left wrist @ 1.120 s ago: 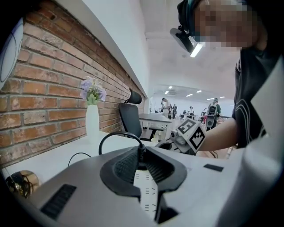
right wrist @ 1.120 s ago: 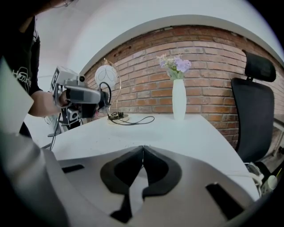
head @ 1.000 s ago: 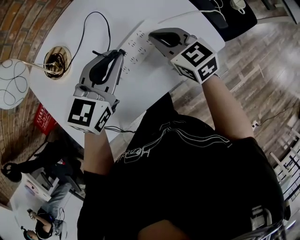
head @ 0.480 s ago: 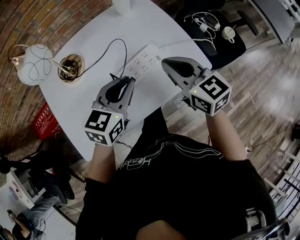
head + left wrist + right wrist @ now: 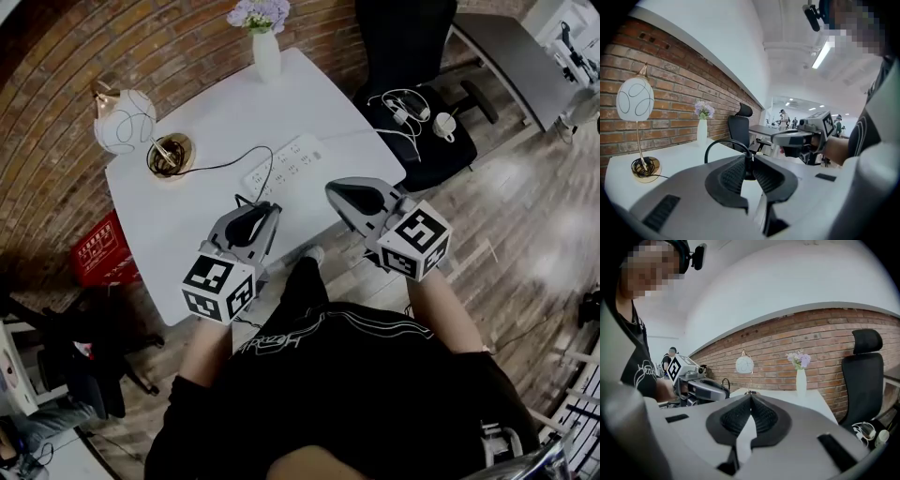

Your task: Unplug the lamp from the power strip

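A white table (image 5: pixel 220 108) stands against a brick wall (image 5: pixel 56 84), with a black office chair (image 5: pixel 403 37) off its right edge and wood flooring around it. The lamp (image 5: pixel 124 120), a white globe on a thin gold stem with a round gold base, sits at the tabletop's far left corner, and a vase (image 5: pixel 266 56) of pale flowers stands at the far edge. The white power strip (image 5: pixel 286 167) lies at an angle near the middle of the tabletop, towards the near edge. The left gripper (image 5: pixel 265 208) hangs over the near edge, just beside the strip's near end. Its jaws are clamped on the lamp's black plug (image 5: pixel 747 167), which is out of the strip, and the black cord (image 5: pixel 723 140) arches up from the plug and runs back towards the lamp base. The right gripper (image 5: pixel 337 189) is raised over the near right corner, level with the left one. Its jaws are pressed together with nothing between them.
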